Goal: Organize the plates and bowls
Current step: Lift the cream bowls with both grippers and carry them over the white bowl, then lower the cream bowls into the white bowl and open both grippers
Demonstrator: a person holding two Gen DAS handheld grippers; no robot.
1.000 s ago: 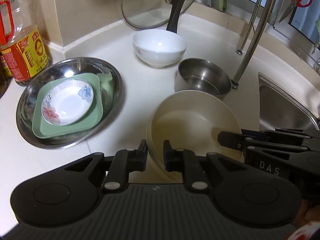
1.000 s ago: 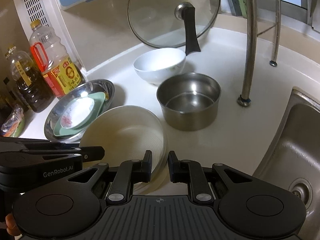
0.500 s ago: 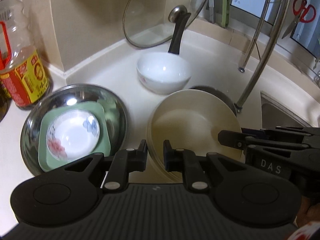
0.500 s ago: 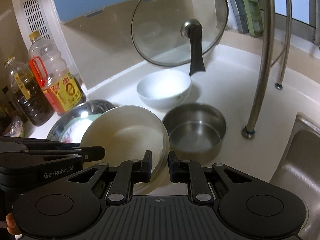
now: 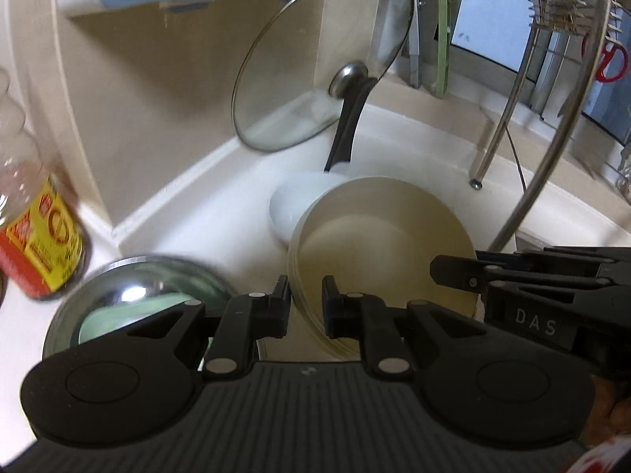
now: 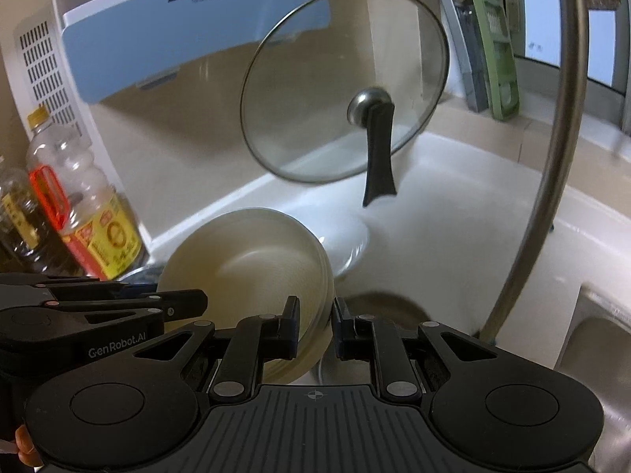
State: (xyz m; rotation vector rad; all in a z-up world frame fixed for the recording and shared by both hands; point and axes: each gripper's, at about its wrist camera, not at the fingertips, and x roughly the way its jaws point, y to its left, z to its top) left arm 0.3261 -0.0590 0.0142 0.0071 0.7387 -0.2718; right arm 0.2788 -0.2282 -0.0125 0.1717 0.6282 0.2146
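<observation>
A stack of cream plates (image 5: 378,244) is held in the air between both grippers, above the counter. My left gripper (image 5: 307,295) is shut on its left rim. My right gripper (image 6: 315,319) is shut on its right rim; the stack also shows in the right wrist view (image 6: 244,268). Each gripper shows in the other's view, the right one (image 5: 512,280) and the left one (image 6: 118,307). A white bowl (image 5: 292,205) sits behind the stack, partly hidden. A steel basin (image 5: 130,295) at lower left holds a green square plate (image 5: 157,307).
A glass lid with a black handle (image 5: 327,63) leans on the back wall. A steel pot (image 6: 386,307) sits below the stack. Oil bottles (image 6: 90,213) stand at left. Curved steel rack legs (image 6: 552,157) and the sink (image 6: 599,339) are at right.
Both grippers have lifted the plate stack up off the counter. The basin, white bowl and steel pot have dropped lower in view and the back wall and lid fill more of it.
</observation>
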